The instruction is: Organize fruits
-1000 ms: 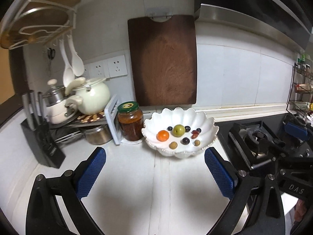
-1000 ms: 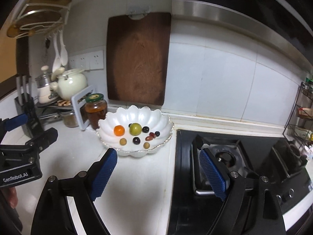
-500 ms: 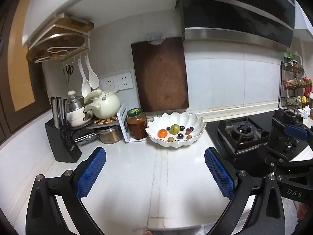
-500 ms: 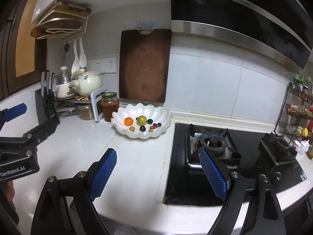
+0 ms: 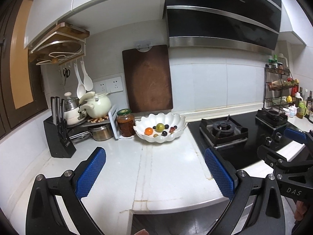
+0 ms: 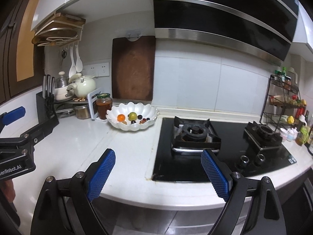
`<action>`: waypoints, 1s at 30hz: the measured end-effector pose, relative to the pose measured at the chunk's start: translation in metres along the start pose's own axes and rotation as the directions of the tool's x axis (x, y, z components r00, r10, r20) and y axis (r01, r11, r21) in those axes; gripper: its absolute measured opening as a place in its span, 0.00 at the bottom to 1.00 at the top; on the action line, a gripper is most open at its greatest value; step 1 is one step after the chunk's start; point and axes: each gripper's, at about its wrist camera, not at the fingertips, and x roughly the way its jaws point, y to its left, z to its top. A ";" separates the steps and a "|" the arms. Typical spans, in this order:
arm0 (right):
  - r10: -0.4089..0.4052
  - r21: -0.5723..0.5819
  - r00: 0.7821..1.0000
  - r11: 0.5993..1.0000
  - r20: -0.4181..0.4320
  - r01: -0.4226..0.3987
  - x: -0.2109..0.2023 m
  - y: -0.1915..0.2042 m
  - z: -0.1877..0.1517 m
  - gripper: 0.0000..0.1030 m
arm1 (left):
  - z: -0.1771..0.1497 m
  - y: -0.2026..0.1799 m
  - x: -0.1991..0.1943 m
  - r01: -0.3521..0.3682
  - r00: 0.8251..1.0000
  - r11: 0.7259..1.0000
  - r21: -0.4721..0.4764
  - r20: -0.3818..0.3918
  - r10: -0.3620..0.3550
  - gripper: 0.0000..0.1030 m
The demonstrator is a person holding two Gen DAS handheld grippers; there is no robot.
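Observation:
A white scalloped bowl (image 5: 177, 119) stands on the white counter near the back wall. It holds an orange fruit (image 5: 148, 130), a green fruit (image 5: 159, 127) and several small dark and red fruits. The bowl also shows in the right wrist view (image 6: 148, 111). My left gripper (image 5: 154, 173) is open and empty, far in front of the bowl near the counter's front edge. My right gripper (image 6: 157, 173) is open and empty, over the counter's front edge beside the hob.
A jar of brown preserve (image 5: 125, 122) stands left of the bowl, with pots (image 5: 97, 104) and a knife block (image 5: 59, 137) further left. A black gas hob (image 6: 215, 141) lies right of the bowl. A dark cutting board (image 5: 149, 79) hangs on the wall. A spice rack (image 6: 284, 99) stands far right.
Both grippers have pulled back and up from the bowl, which now looks small and far. Both stay open and empty.

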 end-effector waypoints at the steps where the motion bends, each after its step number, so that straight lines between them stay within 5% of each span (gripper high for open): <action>1: -0.003 0.001 1.000 1.000 -0.002 0.003 -0.002 -0.001 -0.001 0.88 | -0.001 -0.001 -0.003 0.004 1.000 1.000 0.000 0.001 -0.004 1.00; 30: -0.006 0.010 1.000 1.000 0.009 0.006 -0.026 -0.013 -0.010 0.88 | -0.006 -0.007 -0.025 0.032 0.999 0.999 -0.021 0.027 -0.031 1.00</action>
